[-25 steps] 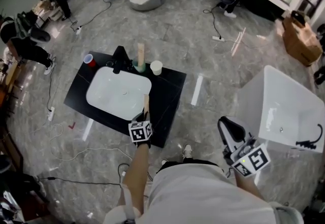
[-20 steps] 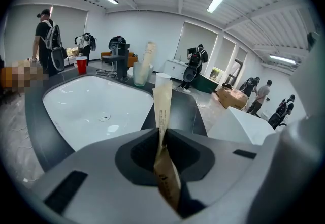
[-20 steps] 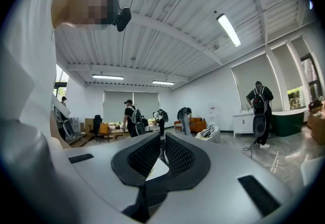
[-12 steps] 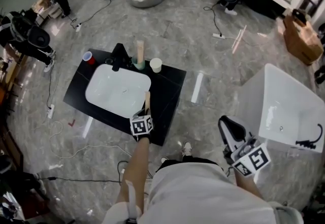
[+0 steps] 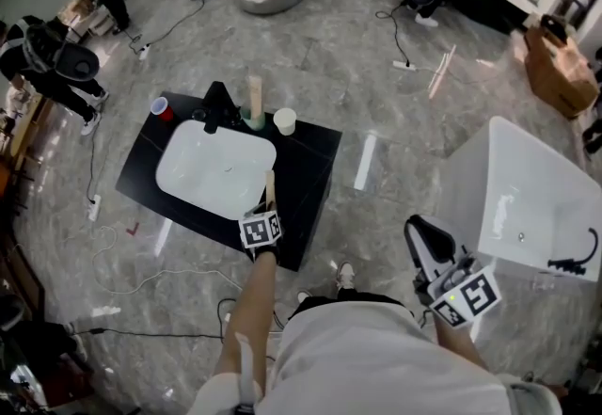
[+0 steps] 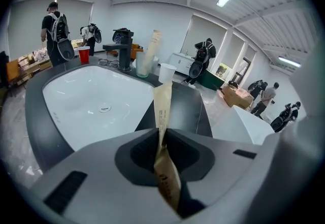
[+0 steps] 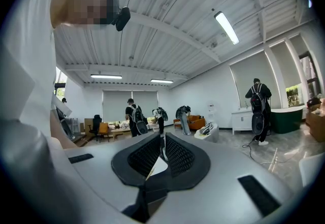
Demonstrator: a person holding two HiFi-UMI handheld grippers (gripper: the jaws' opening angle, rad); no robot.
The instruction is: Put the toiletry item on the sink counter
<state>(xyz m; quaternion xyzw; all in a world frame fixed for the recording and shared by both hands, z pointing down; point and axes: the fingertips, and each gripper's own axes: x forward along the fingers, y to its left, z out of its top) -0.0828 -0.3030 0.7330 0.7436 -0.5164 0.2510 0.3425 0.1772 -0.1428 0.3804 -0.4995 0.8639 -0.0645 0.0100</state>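
Observation:
A flat beige toiletry tube stands upright between the jaws of my left gripper, which is shut on its lower end. In the left gripper view the tube sticks up out of the left gripper, over the front right part of the black sink counter. The counter holds a white basin. My right gripper hangs at my right side, far from the counter. In its own view the right gripper is shut with nothing in it.
Along the counter's back edge stand a black faucet, a red cup, a white cup and a tube in a green holder. A white bathtub is at the right. Cables lie on the floor; people stand far off.
The left gripper with the tube has edged slightly forward over the counter's front edge. The right gripper has not moved.

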